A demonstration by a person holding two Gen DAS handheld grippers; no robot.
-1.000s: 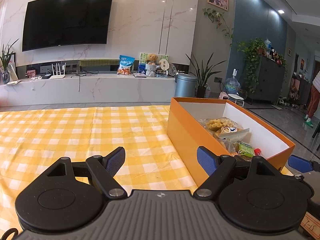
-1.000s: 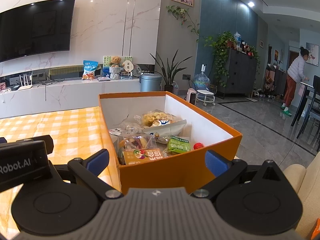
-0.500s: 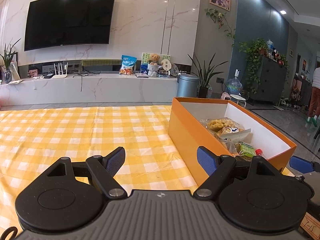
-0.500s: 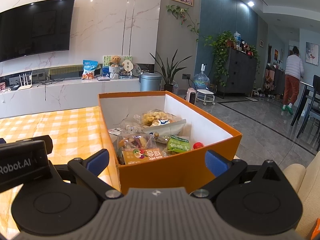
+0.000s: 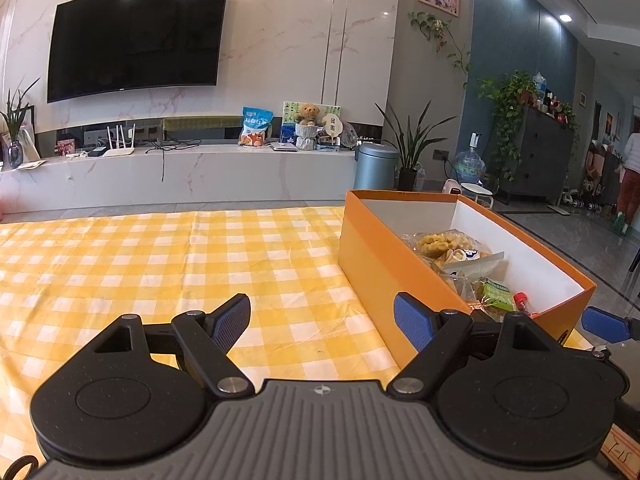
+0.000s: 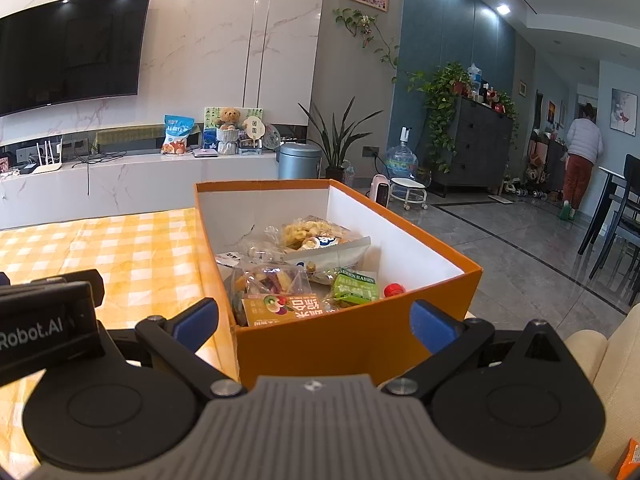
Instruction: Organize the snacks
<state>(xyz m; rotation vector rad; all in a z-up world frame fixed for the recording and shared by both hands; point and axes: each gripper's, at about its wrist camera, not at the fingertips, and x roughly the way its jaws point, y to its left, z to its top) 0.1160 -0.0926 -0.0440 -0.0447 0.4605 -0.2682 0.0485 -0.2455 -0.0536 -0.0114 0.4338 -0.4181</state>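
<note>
From the left wrist view, the left gripper [image 5: 322,322] is hanging low over the table [image 5: 120,264], and its fingers [image 5: 232,322] are spread wide with nothing between them. They are pointing a little downward. The orange box [image 5: 372,264] is sitting to the right of them, and the right finger is showing in front of the box's long side wall. The table is wearing a soft cloth with yellow and white squares. The box looks like smooth cardboard, orange outside and white inside. Snack bags [image 5: 452,246] are lying inside it, and a small green pack [image 5: 496,294] is resting near the close end.

From the right wrist view, the right gripper [image 6: 314,318] is sitting right behind the box's [image 6: 360,340] short near wall, tipped a little down. Its blue fingers [image 6: 432,326] are released and spread wide, one showing at each end of that wall. I cannot tell if they are touching it. Inside, shiny crinkly snack bags [image 6: 312,236] are piling together, with a flat orange packet [image 6: 284,309], a green pack [image 6: 356,286] and a little red cap [image 6: 394,290] at the near end.
</note>
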